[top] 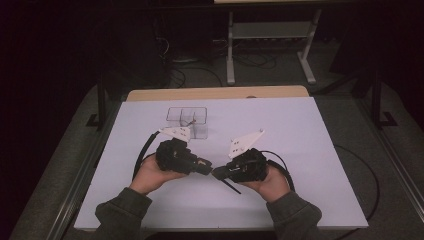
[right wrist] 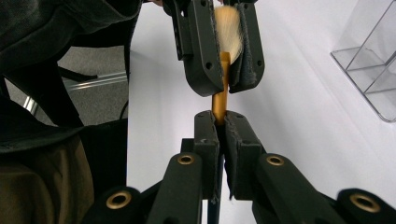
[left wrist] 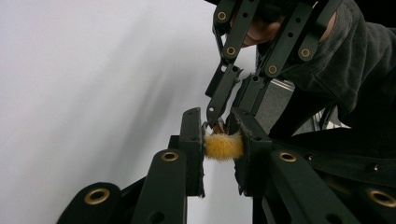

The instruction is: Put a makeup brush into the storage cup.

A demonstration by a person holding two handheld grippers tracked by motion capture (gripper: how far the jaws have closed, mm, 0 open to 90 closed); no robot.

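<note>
You have a small brush (right wrist: 223, 70) pinched between both tools at once. Your left gripper (left wrist: 223, 145) is pressed together on the tan bristles (left wrist: 223, 145), and your right gripper (right wrist: 220, 122) is clamped on the gold ferrule (right wrist: 219, 103) just behind them, with the dark handle (top: 230, 186) trailing out under that hand. Holding it at two points along its length, in mid-air above the table (top: 310, 165), looks like a hand-over or a pull along the brush's axis; I can't tell which. The clear divided box (top: 187, 121) sits beyond the brush, toward the far edge and a little left, well apart. Nothing lies between brush and box.
</note>
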